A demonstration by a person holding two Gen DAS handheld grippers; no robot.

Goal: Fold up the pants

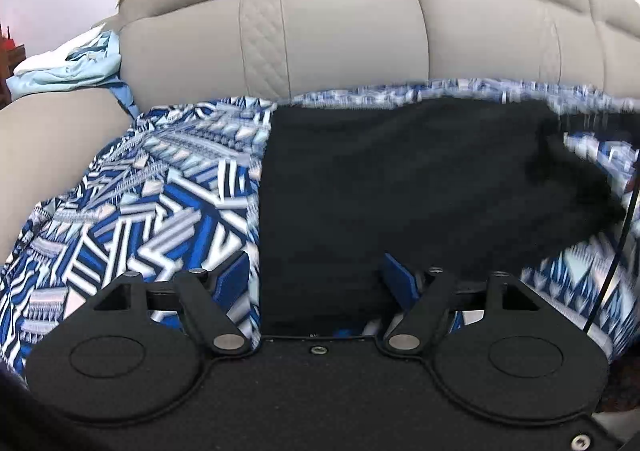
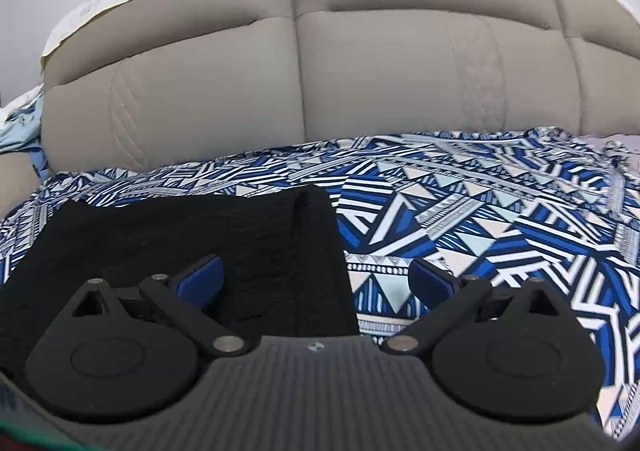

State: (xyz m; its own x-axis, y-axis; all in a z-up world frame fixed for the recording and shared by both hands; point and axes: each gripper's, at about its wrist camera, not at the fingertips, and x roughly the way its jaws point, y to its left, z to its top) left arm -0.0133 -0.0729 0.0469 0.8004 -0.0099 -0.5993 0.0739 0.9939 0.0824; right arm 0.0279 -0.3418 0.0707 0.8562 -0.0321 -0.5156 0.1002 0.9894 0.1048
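A beige sofa (image 2: 248, 91) carries a blue-and-white patterned sheet (image 2: 500, 211) across its seat. The black pants (image 1: 400, 187) lie flat on the sheet toward the seat's front edge. The left hand-held gripper (image 1: 316, 275) and right hand-held gripper (image 2: 316, 279) both gape wide, holding nothing, each straddling a side edge of the pants.

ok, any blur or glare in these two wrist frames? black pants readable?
Left wrist: motion blur smears the right side, where the patterned sheet and the edge of the black pants streak; left part sharp. Right wrist: sharp throughout, pants show faint texture but few fold details. Both: heavy fisheye bowing of the sofa back, soft even light, no glare.
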